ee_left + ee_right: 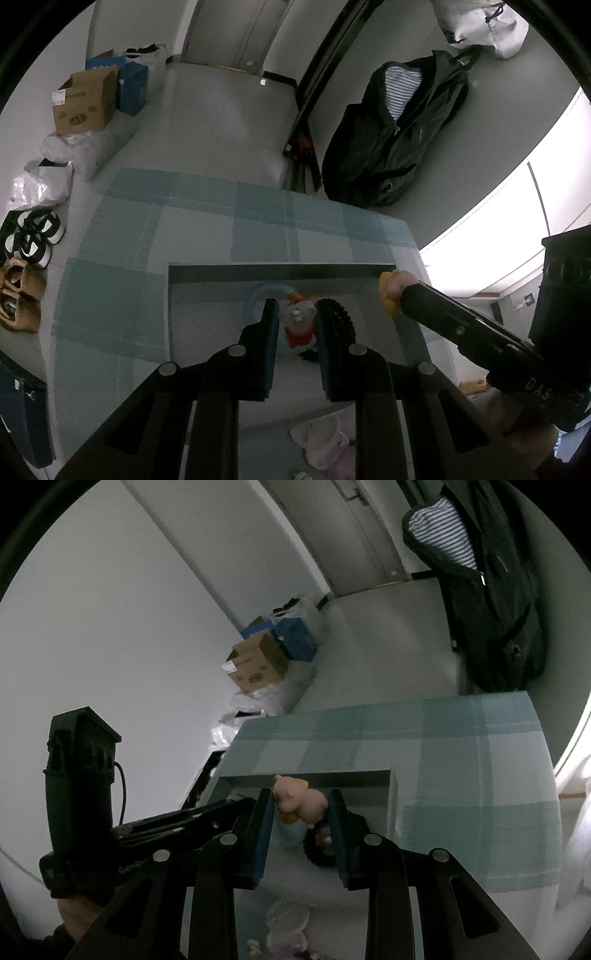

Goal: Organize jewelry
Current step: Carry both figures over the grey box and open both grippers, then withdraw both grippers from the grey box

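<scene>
Jewelry box sits open on the plaid cloth. Above its far wall, the right gripper is clenched on a pink pig charm with a yellow part. The left gripper grasps a red-and-white trinket over the box's inside, beside a blue ring and a black beaded band. "DAS" reads on the right tool's body. Cardboard boxes and a black jacket lie beyond.

2 wrist fisheyes, close, angled down; both share gray tray.
</scene>
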Tool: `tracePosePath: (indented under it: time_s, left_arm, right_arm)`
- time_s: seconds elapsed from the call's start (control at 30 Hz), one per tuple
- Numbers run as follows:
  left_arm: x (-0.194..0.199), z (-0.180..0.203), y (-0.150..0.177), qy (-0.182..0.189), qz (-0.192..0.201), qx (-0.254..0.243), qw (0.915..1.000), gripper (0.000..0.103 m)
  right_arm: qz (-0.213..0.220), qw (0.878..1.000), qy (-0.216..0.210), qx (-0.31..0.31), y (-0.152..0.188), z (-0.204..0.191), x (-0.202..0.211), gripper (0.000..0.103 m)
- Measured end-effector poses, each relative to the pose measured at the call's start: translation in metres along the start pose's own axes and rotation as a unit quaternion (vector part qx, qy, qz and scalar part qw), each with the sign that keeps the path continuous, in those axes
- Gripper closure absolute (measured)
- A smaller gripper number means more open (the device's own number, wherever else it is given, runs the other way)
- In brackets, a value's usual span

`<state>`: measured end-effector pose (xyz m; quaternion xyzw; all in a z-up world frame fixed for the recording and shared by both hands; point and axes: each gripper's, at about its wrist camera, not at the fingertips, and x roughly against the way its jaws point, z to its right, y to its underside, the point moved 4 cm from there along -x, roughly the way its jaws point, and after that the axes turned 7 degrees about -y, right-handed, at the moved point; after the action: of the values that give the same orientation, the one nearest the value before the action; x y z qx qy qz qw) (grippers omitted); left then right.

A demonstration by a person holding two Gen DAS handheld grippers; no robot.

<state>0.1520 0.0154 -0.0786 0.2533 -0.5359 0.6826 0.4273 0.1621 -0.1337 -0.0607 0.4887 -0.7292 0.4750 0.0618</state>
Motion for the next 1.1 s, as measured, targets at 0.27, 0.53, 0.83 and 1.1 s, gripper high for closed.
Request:
tracePosePath:
  time_s: [0.27, 0.53, 0.83, 1.1]
  left_arm:
    - [-0.007, 0.000, -0.003, 0.024, -0.016, 0.016, 0.9994, 0.081]
    - [0.012, -0.001, -0.002, 0.028, 0.015, 0.019, 0.9993, 0.053]
    - [0.030, -0.008, 0.008, 0.016, 0.032, 0.023, 0.9991, 0.052]
    - [0.047, -0.016, 0.033, -0.027, 0.050, 0.013, 0.9983, 0.039]
  right_arm:
    - [-0.012, 1.000, 0.020, -0.009, 0.001, 0.009, -0.010, 0.068]
    - [0.013, 1.000, 0.024, -0.005, -0.001, 0.008, 0.011, 0.058]
    - [0.043, 0.998, 0.036, 0.009, 0.001, -0.003, 0.041, 0.041]
    - [0.051, 0.997, 0.041, 0.036, 0.015, -0.016, 0.058, 0.029]
